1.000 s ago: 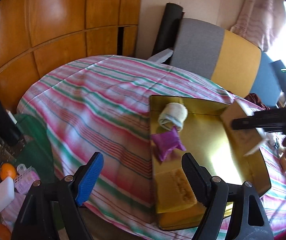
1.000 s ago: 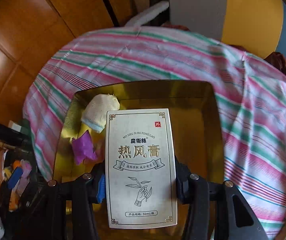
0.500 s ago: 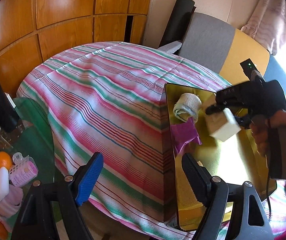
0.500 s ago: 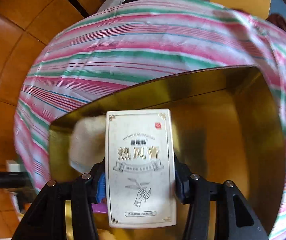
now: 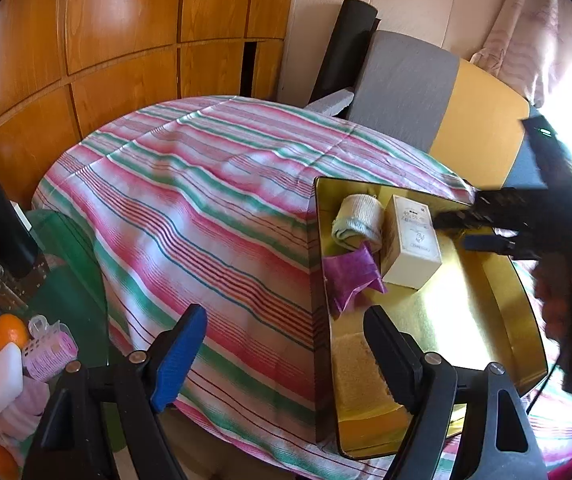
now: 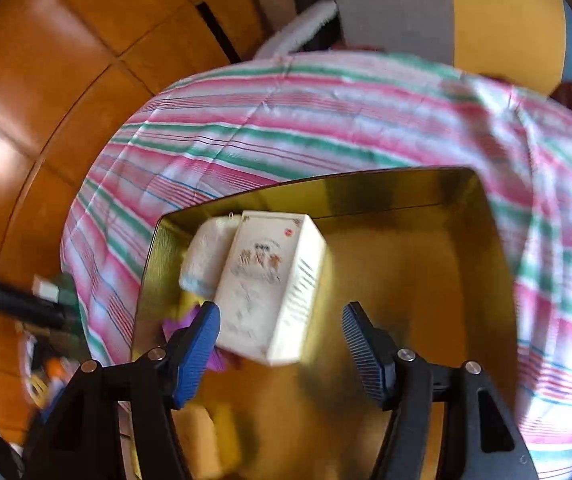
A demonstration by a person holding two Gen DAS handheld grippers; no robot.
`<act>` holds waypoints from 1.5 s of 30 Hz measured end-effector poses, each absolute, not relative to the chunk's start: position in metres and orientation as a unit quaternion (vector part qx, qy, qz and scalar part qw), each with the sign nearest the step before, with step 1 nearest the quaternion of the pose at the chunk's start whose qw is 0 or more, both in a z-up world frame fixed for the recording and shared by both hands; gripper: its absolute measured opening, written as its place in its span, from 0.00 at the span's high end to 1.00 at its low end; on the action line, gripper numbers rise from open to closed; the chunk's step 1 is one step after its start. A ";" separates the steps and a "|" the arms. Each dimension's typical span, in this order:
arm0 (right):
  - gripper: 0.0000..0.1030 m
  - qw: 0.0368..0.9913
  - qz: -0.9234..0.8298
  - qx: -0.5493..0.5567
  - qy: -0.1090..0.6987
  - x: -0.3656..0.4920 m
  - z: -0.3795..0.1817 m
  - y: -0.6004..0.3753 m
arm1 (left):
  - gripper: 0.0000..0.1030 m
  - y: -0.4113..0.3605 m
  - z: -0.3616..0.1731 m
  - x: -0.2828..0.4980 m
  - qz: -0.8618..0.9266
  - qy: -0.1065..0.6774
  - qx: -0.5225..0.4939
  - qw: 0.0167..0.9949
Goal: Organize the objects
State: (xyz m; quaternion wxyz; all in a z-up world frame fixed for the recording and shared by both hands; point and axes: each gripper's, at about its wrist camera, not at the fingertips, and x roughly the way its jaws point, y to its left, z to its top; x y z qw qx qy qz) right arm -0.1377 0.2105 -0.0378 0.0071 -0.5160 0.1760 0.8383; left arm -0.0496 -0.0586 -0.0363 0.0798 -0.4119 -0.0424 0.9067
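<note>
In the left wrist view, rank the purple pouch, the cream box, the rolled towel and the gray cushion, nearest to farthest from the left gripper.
1. purple pouch, tray's left side.
2. cream box, beside it.
3. rolled towel, tray's far corner.
4. gray cushion, behind the table.

A lived-in room of a home. A round bench (image 5: 214, 208) under a pink, green and white striped cloth (image 5: 190, 184) stands close to warm wooden wall panels (image 5: 126, 40). Behind the bench lean grey and yellow cushions (image 5: 438, 100); a pale patterned curtain (image 5: 526, 48) hangs above them. Left of the bench, lower down, lie oranges (image 5: 10, 334) and household clutter.
</note>
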 end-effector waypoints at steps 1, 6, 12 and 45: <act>0.37 0.006 0.844 -0.513 0.159 -0.126 -0.033 0.210 | 0.21 -0.057 -0.034 -0.049 0.908 -0.040 -0.409 0.080; 0.37 0.003 0.864 -0.495 0.091 -0.077 -0.018 0.211 | 0.21 -0.043 -0.023 -0.043 0.913 -0.023 -0.396 0.091; 0.37 0.021 0.870 -0.483 0.098 -0.019 -0.016 0.241 | 0.21 -0.014 -0.013 -0.036 0.914 0.005 -0.386 0.122; 0.36 0.304 0.839 -0.331 0.306 0.201 -0.029 0.503 | 0.24 0.324 0.017 -0.050 0.809 0.090 -0.439 0.380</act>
